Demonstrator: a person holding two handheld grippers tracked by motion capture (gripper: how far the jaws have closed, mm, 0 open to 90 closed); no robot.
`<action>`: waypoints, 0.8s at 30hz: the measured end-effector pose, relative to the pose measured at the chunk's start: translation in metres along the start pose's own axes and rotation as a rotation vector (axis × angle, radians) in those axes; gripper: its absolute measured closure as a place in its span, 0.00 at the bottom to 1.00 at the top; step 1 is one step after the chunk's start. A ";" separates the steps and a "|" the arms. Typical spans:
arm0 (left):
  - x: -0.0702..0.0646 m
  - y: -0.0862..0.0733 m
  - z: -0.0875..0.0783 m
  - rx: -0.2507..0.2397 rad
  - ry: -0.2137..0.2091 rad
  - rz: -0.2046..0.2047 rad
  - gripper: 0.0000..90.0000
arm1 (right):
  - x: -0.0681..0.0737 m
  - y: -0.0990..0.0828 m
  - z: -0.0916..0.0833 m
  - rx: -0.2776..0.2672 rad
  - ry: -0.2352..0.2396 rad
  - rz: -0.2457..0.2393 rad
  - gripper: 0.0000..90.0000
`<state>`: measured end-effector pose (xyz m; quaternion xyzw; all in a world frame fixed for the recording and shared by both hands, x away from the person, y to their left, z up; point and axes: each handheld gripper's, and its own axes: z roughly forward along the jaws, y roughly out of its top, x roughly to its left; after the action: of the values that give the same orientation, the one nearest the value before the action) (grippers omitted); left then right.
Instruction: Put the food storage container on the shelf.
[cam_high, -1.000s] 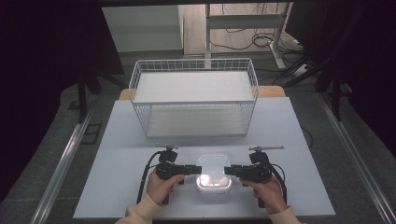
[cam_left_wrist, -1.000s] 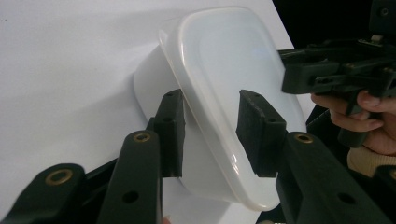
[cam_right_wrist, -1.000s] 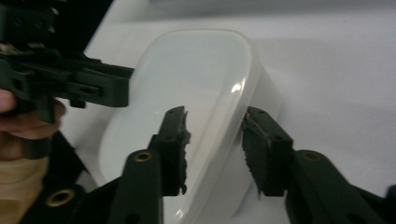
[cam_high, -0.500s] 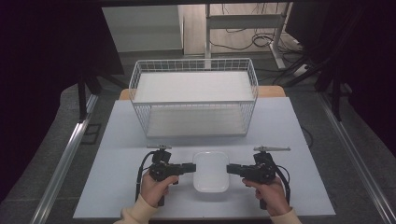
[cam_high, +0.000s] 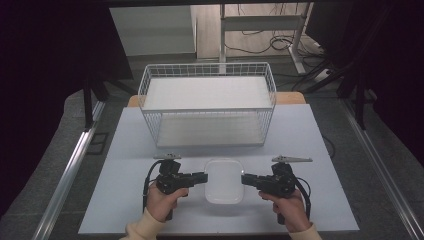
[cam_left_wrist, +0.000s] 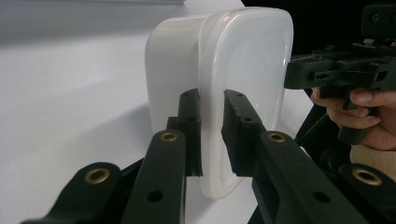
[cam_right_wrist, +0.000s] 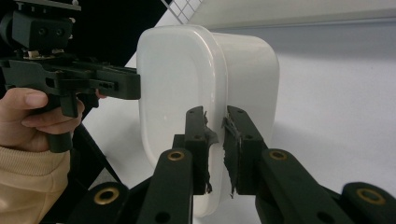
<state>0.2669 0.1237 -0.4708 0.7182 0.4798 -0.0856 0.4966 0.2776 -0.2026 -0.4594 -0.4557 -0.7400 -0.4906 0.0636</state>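
Observation:
A white, lidded plastic container (cam_high: 224, 181) lies near the front middle of the white table (cam_high: 305, 135), between my two grippers. My left gripper (cam_high: 204, 178) comes at it from the left. Its jaws have just been closing and stand shut on the container's rim. In the left gripper view the rim of the lid (cam_left_wrist: 243, 60) runs between the left gripper's (cam_left_wrist: 212, 95) pads. My right gripper (cam_high: 244, 179) is shut on the opposite rim. In the right gripper view its torn pads clamp the edge of the container (cam_right_wrist: 177, 84).
A white wire basket (cam_high: 207, 110) stands at the back middle of the table, with nothing in it. A hand holds each gripper from the table's front edge. Dark floor, rails and cables surround the table.
Both pairs of jaws have closed onto the container's rim. The left hand has lifted slightly; the right hand has stayed about where it was.

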 end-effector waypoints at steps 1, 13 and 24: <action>-0.001 0.000 -0.001 -0.001 0.001 0.003 0.88 | 0.000 0.000 0.000 -0.002 0.000 -0.003 0.88; -0.006 0.004 -0.006 -0.015 0.010 0.027 0.88 | 0.005 0.003 -0.003 -0.021 0.005 -0.029 0.88; -0.012 0.021 -0.022 -0.027 0.035 0.078 0.88 | 0.016 0.019 -0.004 -0.057 0.014 -0.063 0.88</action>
<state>0.2690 0.1328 -0.4393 0.7309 0.4610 -0.0470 0.5010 0.2809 -0.1941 -0.4366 -0.4303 -0.7393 -0.5164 0.0400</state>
